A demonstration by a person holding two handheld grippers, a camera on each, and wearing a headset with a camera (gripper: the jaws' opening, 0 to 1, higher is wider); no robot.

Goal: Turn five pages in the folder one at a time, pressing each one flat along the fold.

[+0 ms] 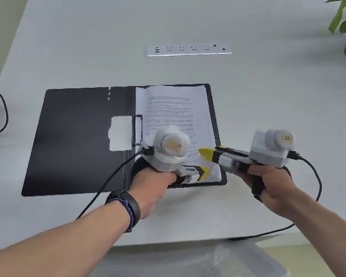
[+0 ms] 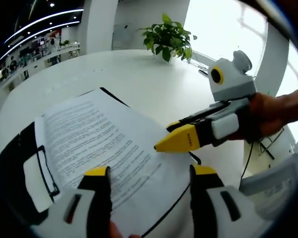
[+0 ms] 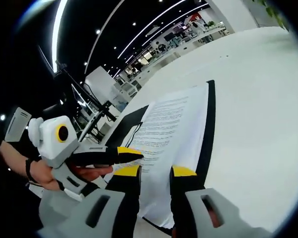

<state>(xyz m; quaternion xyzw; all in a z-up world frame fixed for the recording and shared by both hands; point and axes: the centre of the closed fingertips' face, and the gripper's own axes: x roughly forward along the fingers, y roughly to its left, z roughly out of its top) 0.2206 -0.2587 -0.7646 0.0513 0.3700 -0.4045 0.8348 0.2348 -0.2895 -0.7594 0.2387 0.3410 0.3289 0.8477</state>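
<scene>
The black folder (image 1: pixel 75 138) lies open on the white surface (image 1: pixel 265 86), its printed page (image 1: pixel 173 115) flat on the right half. The left tongs (image 2: pixel 150 173) are spread wide over the page's near edge. The right tongs (image 3: pixel 155 171), only narrowly apart and holding nothing, hover at its near right corner.

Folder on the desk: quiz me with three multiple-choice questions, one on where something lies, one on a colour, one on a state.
1. In the head view, where on the open folder do the printed pages lie?
A) left half
B) right half
C) across both halves

2. What colour is the folder?
A) blue
B) red
C) black

3. How do the left gripper's jaws stand?
A) apart
B) shut on a page
C) shut on a cable

Answers:
1 B, the text sheets cover the right half only.
2 C, its covers are black.
3 A, the left gripper view shows a wide gap between its yellow tips.
</scene>
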